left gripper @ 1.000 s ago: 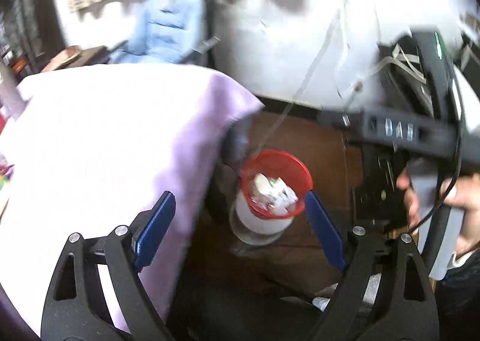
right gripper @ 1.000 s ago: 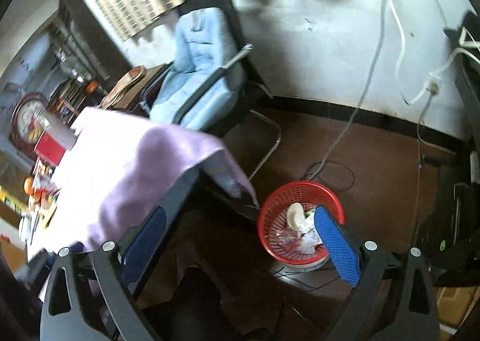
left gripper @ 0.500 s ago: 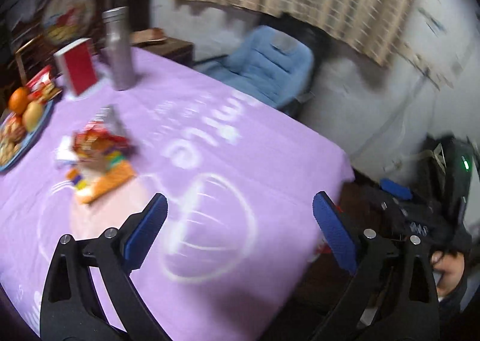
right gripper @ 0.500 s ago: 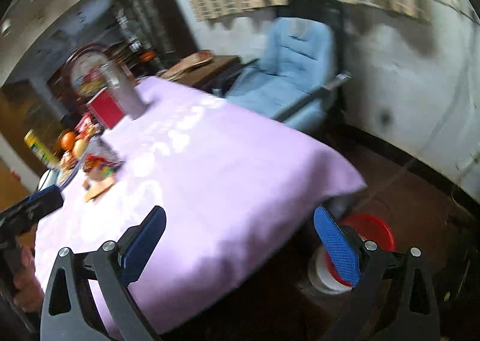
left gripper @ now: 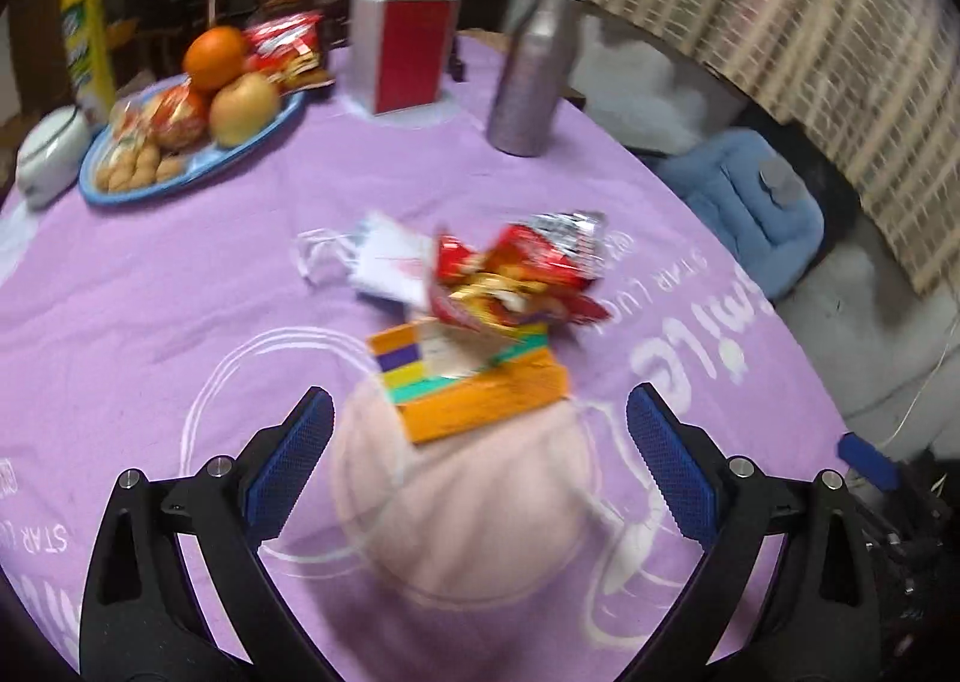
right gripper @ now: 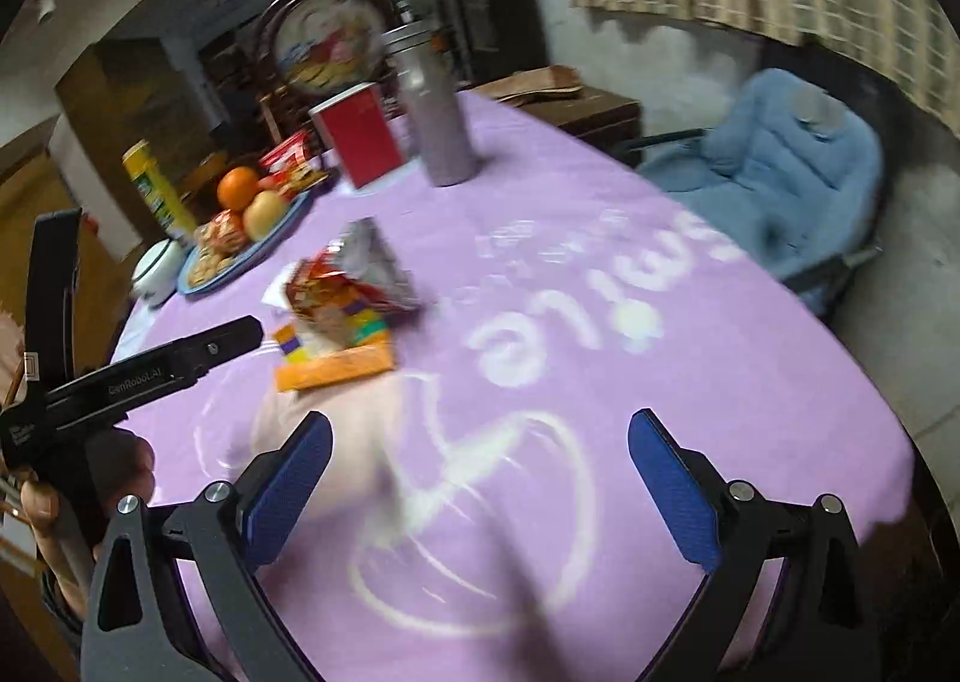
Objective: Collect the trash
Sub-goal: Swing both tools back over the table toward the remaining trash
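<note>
A: Hovering over the table (left gripper: 150, 286), both of them. Left gripper (left gripper: 477, 469) has its jaws spread wide, nothing between the blue pads (left gripper: 288, 460). Right gripper (right gripper: 480, 487) likewise: jaws apart, empty.

B: Where's the trash?

A: Mid-table on the purple tablecloth (right gripper: 690, 412). Crumpled red snack wrapper (left gripper: 516, 274) lies on top of an orange carton (left gripper: 474, 382) with coloured stripes. A white paper packet (left gripper: 387, 256) and a bit of clear plastic (left gripper: 318, 256) sit just behind, touching the wrapper's far side.

B: Relative to the left gripper?

A: Carton is just ahead of the pads, roughly centred between them, not touching. In the right wrist view the same pile (right gripper: 342, 316) is ahead and off to the left, well apart from the right jaws.

B: Anything else on the table?

A: Far side: blue plate (left gripper: 180, 178) with an orange (left gripper: 215, 57), an apple (left gripper: 243, 106), biscuits and wrapped snacks. Red-and-white box (left gripper: 402, 55) upright beside it, metal bottle (left gripper: 531, 76) upright to the right of the box. White round container (left gripper: 48, 148) at the left edge, yellow canister (left gripper: 87, 28) behind it.

B: Surroundings?

A: Blue padded chair (right gripper: 780, 172) past the table's far right edge. Round framed picture (right gripper: 327, 37) behind the box. Frames are motion-blurred, so wrapper print is unreadable. A hand (right gripper: 42, 502) shows on the left gripper's handle in the right view.
</note>
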Tool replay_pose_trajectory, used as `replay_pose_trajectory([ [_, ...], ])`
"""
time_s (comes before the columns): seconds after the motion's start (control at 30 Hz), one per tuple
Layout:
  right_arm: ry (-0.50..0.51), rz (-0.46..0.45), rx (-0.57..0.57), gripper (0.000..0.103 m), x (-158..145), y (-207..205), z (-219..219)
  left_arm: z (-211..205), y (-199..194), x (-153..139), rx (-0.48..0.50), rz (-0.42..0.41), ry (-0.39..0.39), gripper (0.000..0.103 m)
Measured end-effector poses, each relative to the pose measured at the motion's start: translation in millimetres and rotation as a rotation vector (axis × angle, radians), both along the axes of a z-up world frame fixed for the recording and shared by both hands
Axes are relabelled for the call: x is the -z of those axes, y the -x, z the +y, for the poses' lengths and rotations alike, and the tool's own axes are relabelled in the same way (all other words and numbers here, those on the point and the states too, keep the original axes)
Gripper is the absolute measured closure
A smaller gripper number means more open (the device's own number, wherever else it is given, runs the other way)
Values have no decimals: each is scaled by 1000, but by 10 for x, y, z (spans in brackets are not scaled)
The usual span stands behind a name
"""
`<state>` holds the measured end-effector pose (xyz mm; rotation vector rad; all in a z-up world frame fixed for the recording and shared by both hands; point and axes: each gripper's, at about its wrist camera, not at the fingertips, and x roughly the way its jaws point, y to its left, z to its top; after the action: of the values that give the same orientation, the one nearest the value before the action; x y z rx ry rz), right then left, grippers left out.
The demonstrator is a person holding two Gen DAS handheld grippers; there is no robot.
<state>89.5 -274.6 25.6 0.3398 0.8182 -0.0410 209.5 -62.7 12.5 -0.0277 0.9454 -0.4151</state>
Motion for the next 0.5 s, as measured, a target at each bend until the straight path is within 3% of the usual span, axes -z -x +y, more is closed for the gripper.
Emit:
replay_pose_trajectory([
  [0.23, -13, 39, -92, 6, 99, -463, 455, 272, -231, 131, -100, 74, 37, 8],
  [0.5, -1, 95, -88, 6, 266, -474, 520, 310, -268, 202, -116, 92, 33, 8],
])
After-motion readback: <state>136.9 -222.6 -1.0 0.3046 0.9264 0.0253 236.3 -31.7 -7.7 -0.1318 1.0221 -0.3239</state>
